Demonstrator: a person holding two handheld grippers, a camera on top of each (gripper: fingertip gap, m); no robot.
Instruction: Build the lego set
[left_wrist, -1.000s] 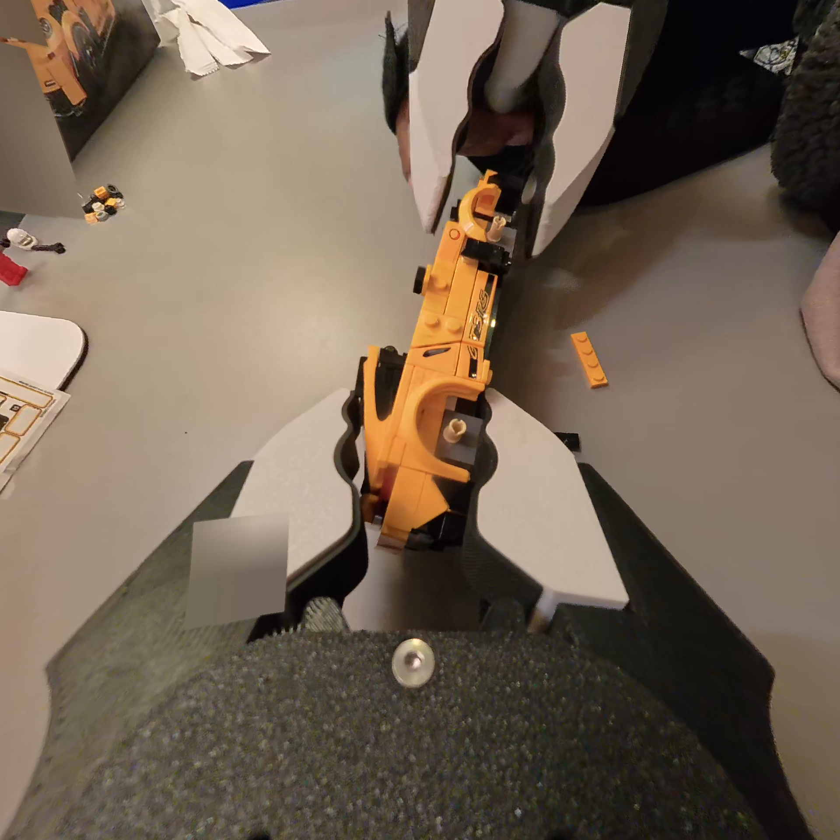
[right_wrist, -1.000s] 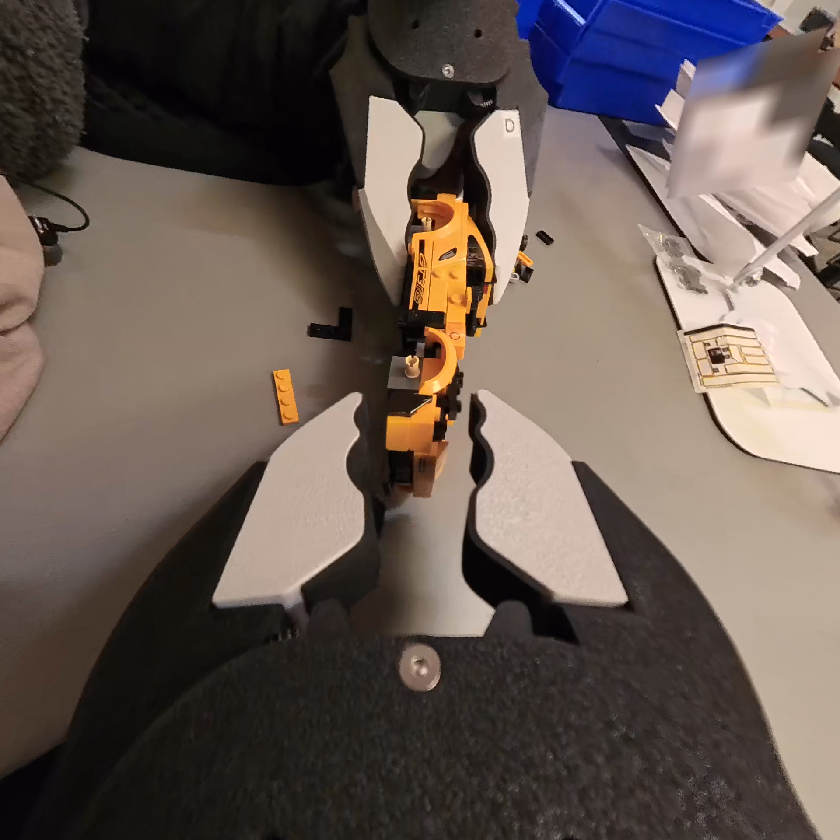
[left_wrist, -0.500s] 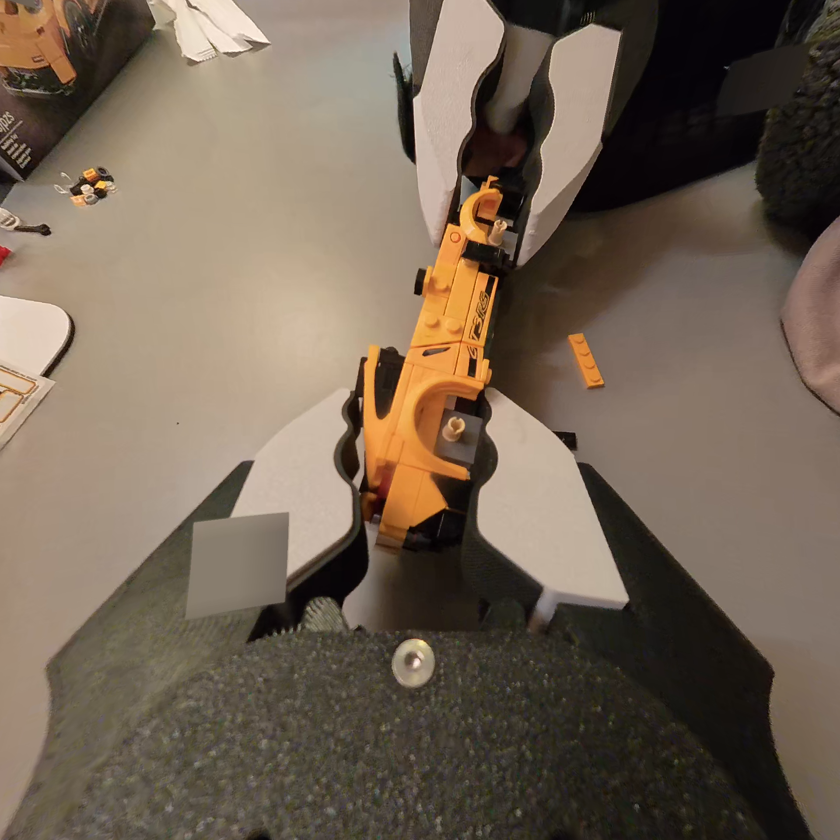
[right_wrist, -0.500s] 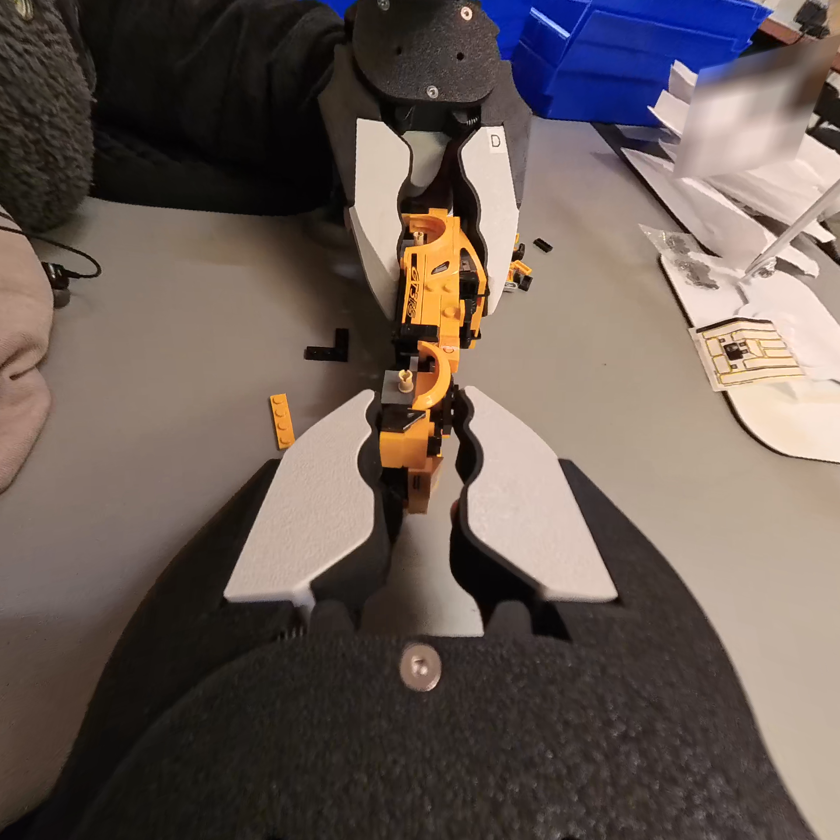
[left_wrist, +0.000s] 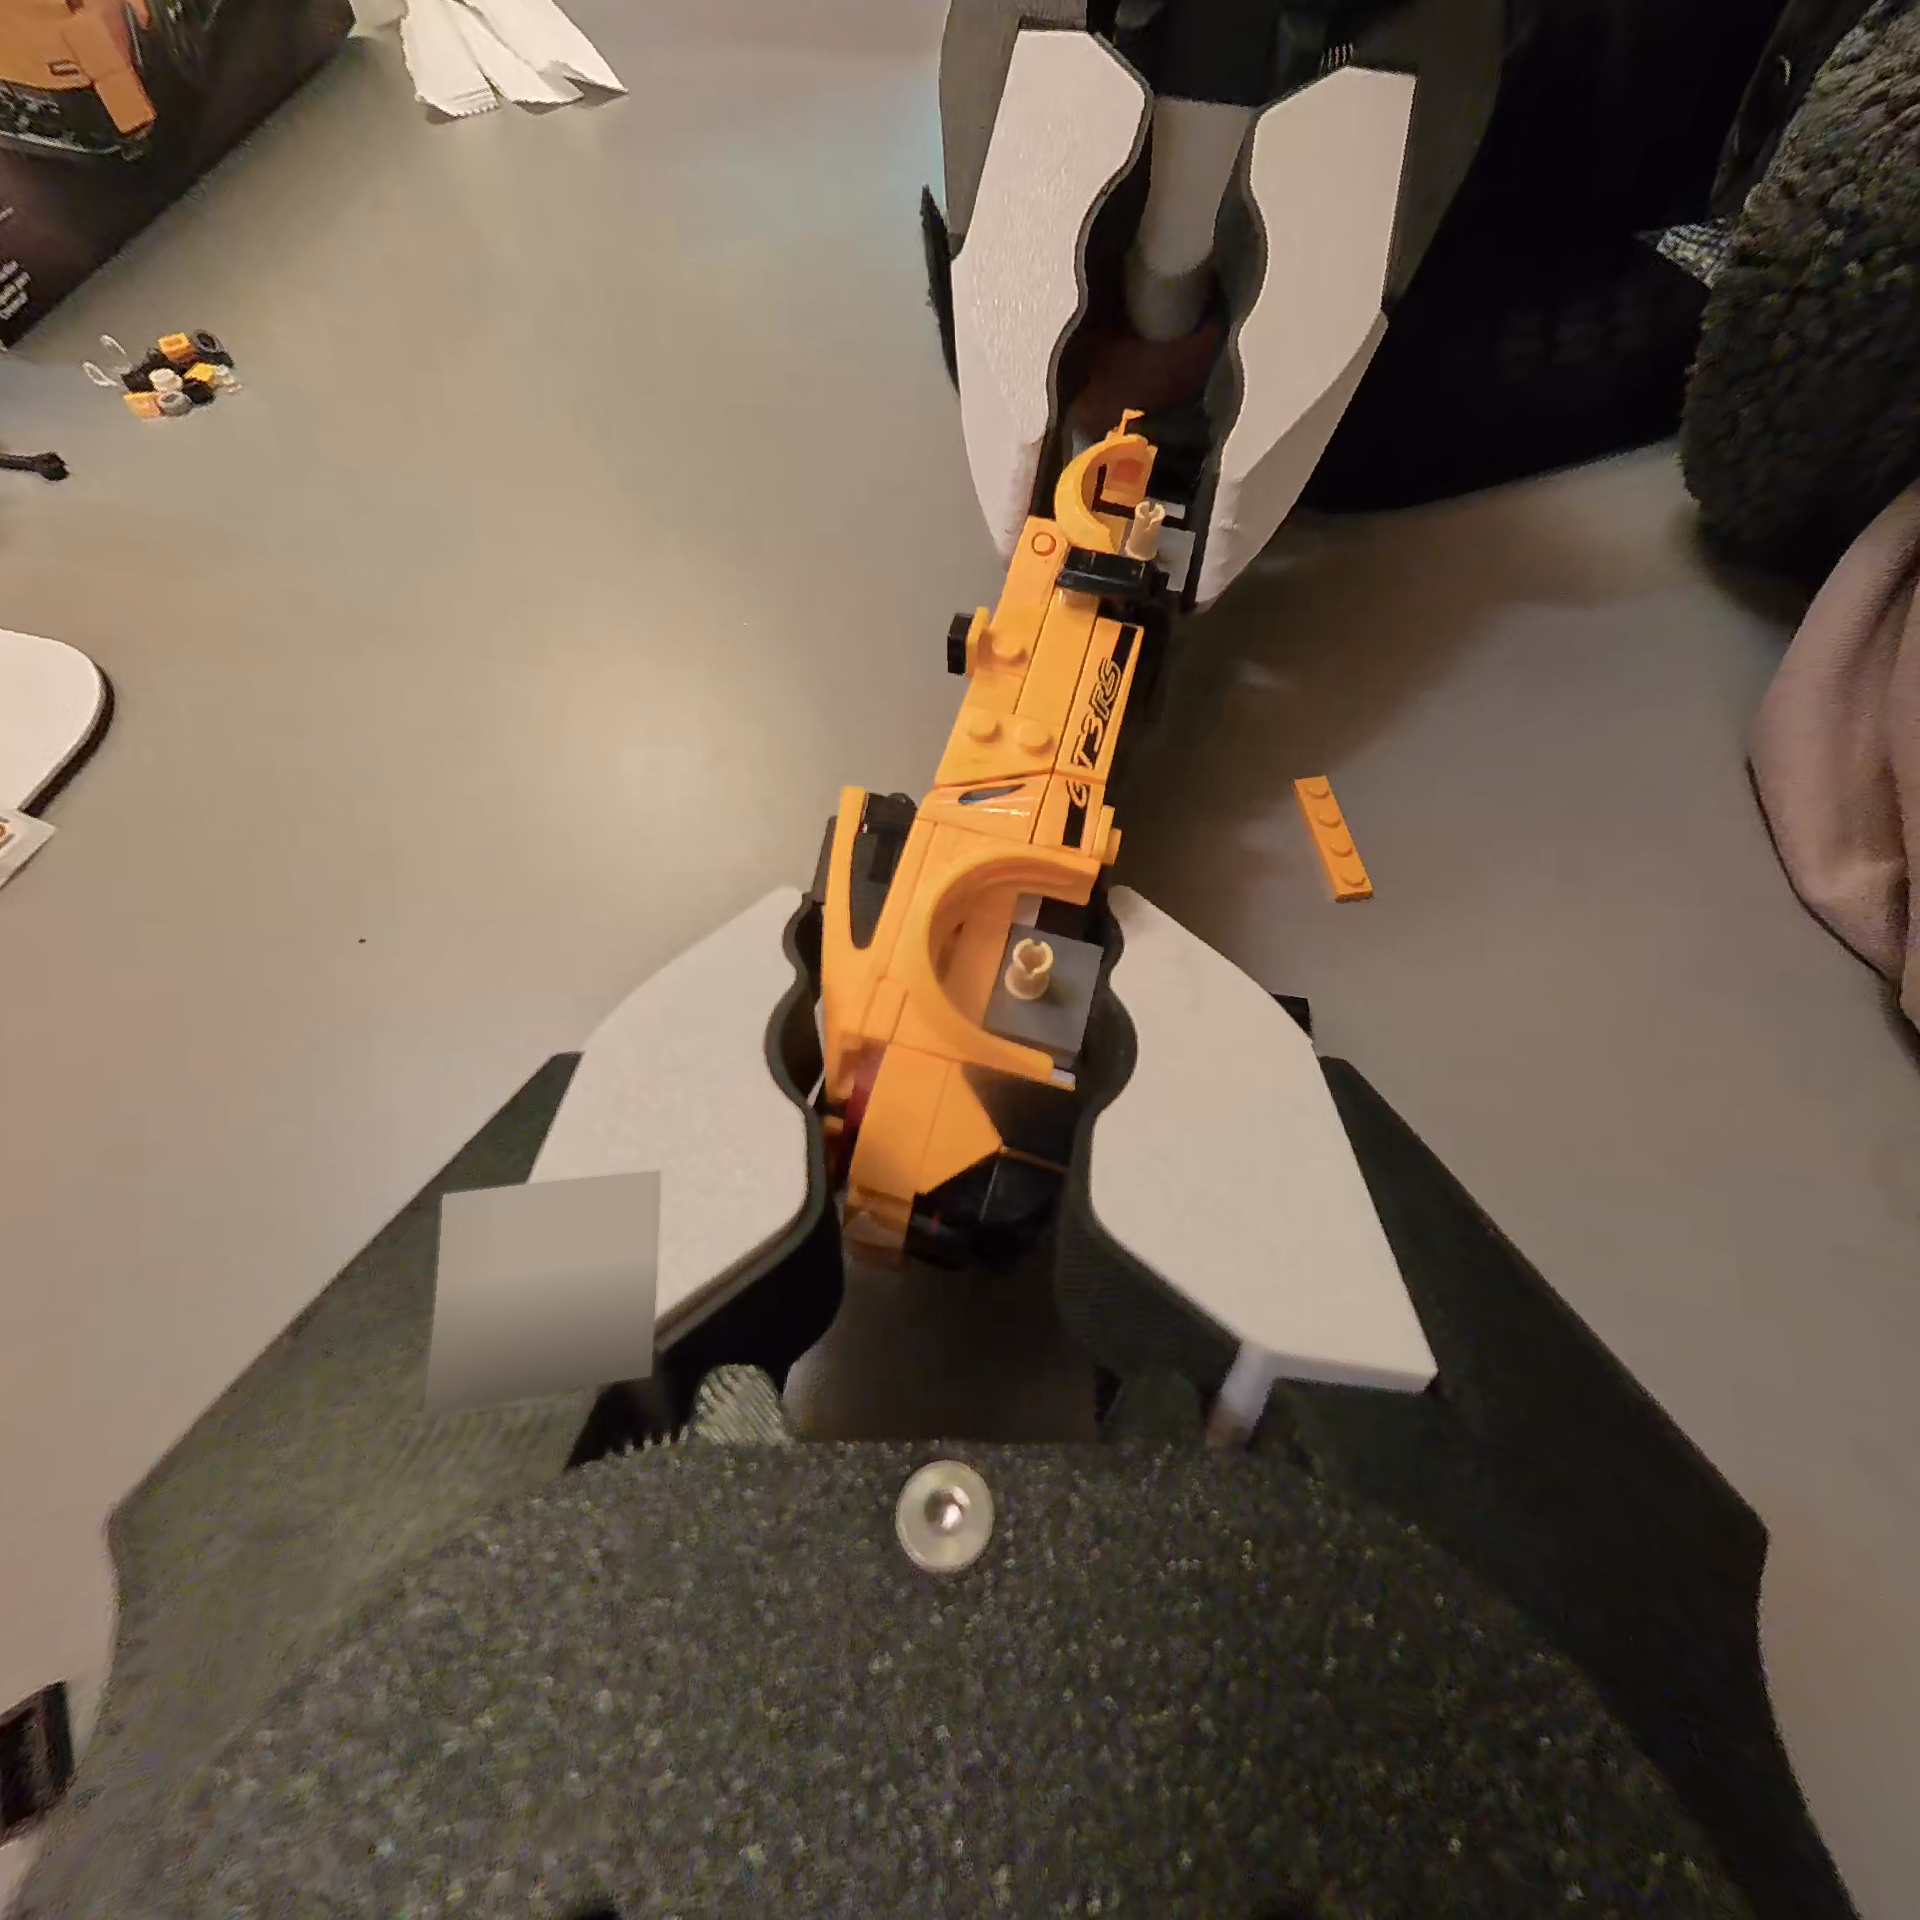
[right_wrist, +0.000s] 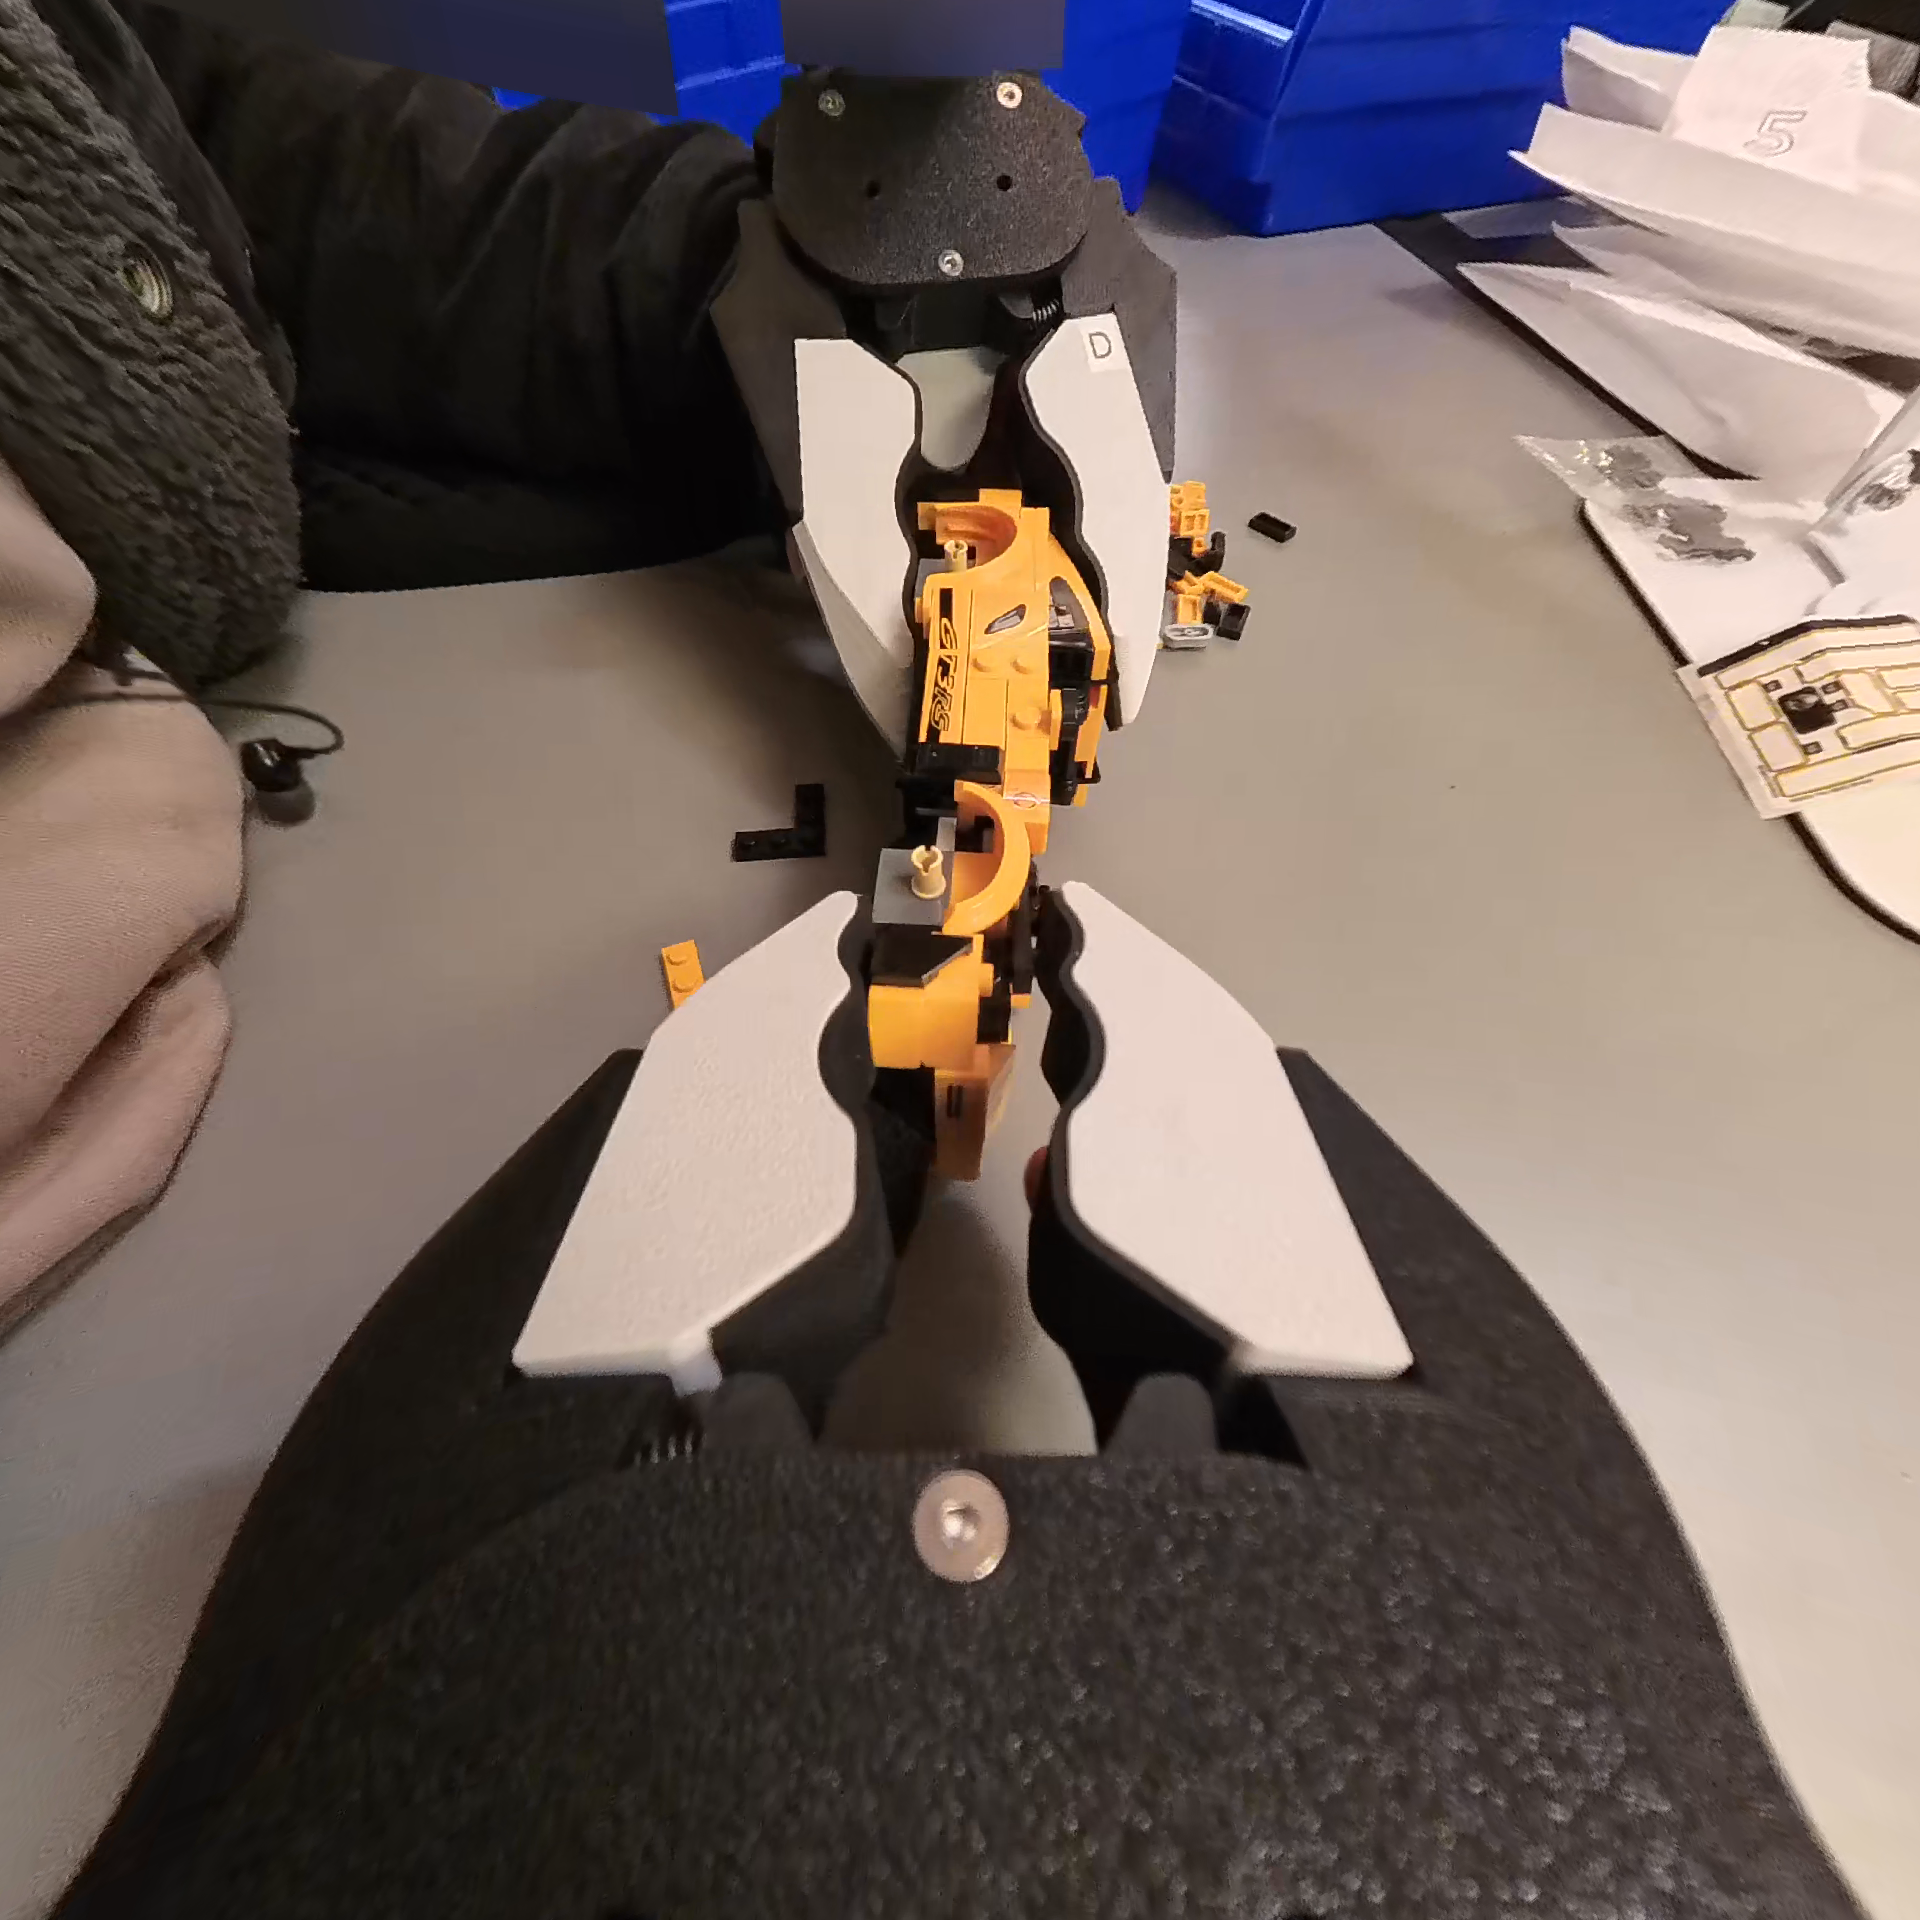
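An orange and black lego car (left_wrist: 1039, 727) is held on its side just above the grey table, with tan axle pins showing in both wheel arches. My left gripper (left_wrist: 961, 935) is shut on one end of the car. My right gripper (right_wrist: 956, 904) is shut on the other end of the car (right_wrist: 987, 675). The two grippers face each other with the car spanning between them. The right gripper (left_wrist: 1112, 561) shows at the top of the left wrist view. The left gripper (right_wrist: 1008, 738) shows at the top of the right wrist view.
An orange flat plate (left_wrist: 1333, 840) and a black L-shaped piece (right_wrist: 779, 831) lie on the table beside the car. A pile of small pieces (right_wrist: 1200, 582) lies behind the left gripper, another pile (left_wrist: 171, 374) near the set's box (left_wrist: 104, 125). Blue bins (right_wrist: 1351, 125), paper bags (right_wrist: 1714, 208) and a sticker sheet (right_wrist: 1808, 717) are at the right. Spacing between my two grippers at the tips: around 7 centimeters. The orange flat plate (left_wrist: 1333, 840) is about 7 centimeters from my right fingertips.
My right gripper has moved in around the car's end and closed on it. My left gripper has kept its hold on the car.
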